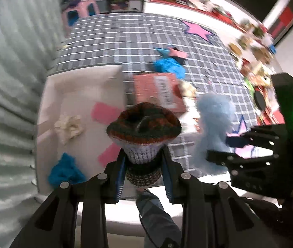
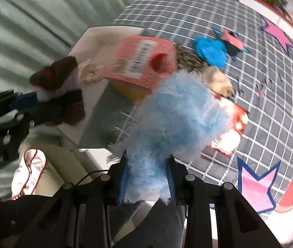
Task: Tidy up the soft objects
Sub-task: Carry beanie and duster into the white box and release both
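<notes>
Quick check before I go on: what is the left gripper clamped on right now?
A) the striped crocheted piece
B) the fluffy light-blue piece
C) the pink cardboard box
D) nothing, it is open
A: the left gripper pinches the striped crocheted piece between its blue pads, while the right gripper holds the fluffy light-blue piece.

Grey checked bedspread [image 2: 260,107] — white tray [image 1: 84,144], pink box [image 2: 144,60], blue fluff [image 2: 210,49] on it.

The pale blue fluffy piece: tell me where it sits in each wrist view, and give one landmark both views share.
Left wrist: pale blue fluffy piece at right of centre, held by the right gripper.
Right wrist: lower centre, clamped between that gripper's own fingers.
Shared landmark: the pink barcode box, lying just beyond it in both.
</notes>
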`<state>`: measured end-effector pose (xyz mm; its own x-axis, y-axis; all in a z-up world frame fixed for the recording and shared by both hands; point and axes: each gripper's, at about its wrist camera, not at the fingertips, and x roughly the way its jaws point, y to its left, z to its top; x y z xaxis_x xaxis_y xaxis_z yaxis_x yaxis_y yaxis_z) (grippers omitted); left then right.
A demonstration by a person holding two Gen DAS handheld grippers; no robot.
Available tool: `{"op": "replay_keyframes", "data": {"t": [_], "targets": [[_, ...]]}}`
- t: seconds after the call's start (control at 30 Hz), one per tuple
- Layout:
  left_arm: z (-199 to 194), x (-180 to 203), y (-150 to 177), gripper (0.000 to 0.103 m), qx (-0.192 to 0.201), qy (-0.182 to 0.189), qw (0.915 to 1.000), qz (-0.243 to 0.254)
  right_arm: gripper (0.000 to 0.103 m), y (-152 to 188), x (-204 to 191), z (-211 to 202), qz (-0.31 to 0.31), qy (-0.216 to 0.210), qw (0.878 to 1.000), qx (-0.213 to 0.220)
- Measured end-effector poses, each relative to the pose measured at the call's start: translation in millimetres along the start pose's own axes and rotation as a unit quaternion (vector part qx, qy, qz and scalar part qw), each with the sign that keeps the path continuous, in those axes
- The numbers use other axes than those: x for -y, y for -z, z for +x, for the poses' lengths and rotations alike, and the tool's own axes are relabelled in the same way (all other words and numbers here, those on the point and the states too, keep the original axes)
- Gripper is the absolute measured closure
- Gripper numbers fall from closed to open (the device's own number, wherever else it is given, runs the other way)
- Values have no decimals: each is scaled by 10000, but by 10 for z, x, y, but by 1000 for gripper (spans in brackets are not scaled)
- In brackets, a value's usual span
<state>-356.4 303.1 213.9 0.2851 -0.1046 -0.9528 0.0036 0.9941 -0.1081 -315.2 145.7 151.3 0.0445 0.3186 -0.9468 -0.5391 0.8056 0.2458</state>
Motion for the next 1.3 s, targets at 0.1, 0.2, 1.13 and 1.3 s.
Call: {"op": "replay_keyframes", "data": {"t": [0.1, 0.2, 1.13, 1.3], "targets": [[-46, -256, 56, 68, 55, -98, 9993, -354, 69, -78, -176, 6, -253, -22, 9997, -11], [-80, -494, 129, 68, 107, -272, 9979, -572, 69, -166, -372, 15, -537, -38, 9985, -23], [207, -1287, 387, 68, -173, -560, 9801, -1897, 69, -1100, -1221, 236, -1460, -325, 9887, -102], [268, -1297, 361, 68, -235, -537, 9797, -1917, 69, -1157, -1227, 267, -1483, -330, 9883, -145]]}}
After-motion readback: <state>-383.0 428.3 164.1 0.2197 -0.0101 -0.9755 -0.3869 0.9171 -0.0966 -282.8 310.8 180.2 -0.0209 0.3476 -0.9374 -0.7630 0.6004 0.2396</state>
